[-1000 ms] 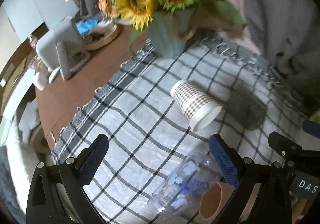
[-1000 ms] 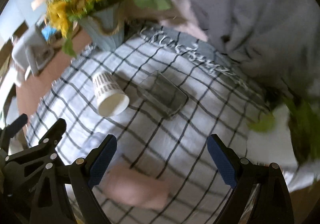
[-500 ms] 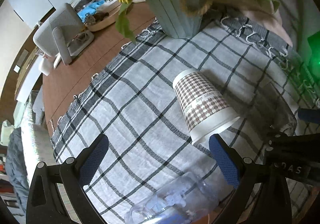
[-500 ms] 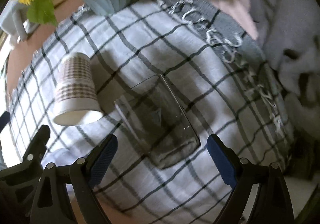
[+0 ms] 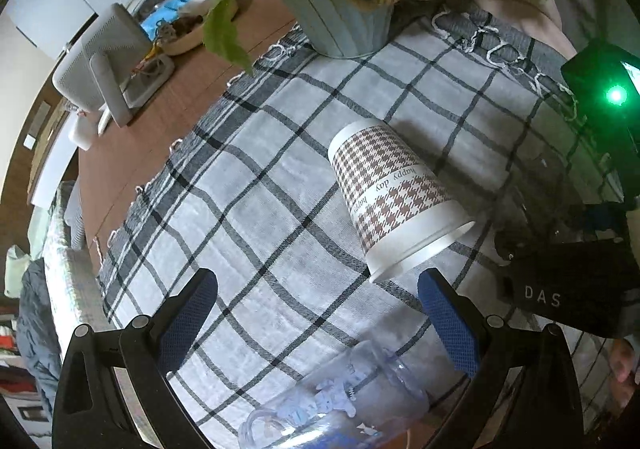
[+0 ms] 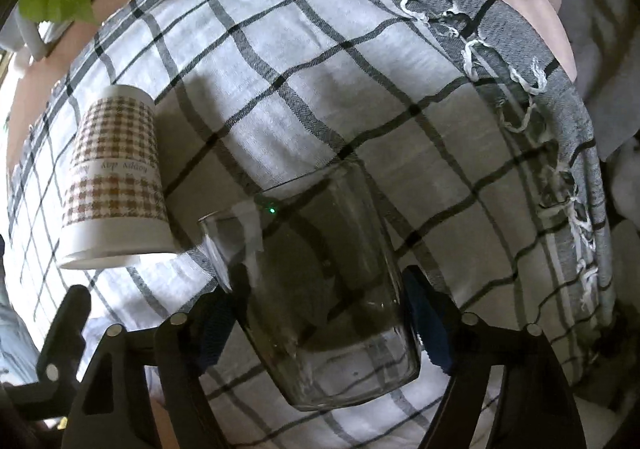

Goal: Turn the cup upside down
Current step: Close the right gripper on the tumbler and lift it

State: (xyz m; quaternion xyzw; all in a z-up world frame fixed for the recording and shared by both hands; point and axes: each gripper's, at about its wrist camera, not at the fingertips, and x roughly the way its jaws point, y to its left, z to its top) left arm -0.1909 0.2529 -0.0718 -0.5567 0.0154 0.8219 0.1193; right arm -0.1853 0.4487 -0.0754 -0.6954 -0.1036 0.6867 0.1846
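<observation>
Only the right wrist view shows the clear glass tumbler (image 6: 320, 289) whole, lying on its side between the wide-spread jaws of the right gripper (image 6: 320, 325), pads beside its walls. Only the left wrist view shows a plastic mug (image 5: 340, 405) at 6 o'clock, below the left gripper (image 5: 318, 321), jaws wide and empty. Three cups lie tipped on the checked cloth (image 5: 248, 185); the houndstooth paper cup (image 5: 394, 197) lies at 3 o'clock there.

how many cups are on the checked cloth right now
3: a houndstooth paper cup lying on its side mid-cloth, a clear glass on its side between the right claw's fingers, and a printed plastic mug nearest the left claw. More may be hidden.
</observation>
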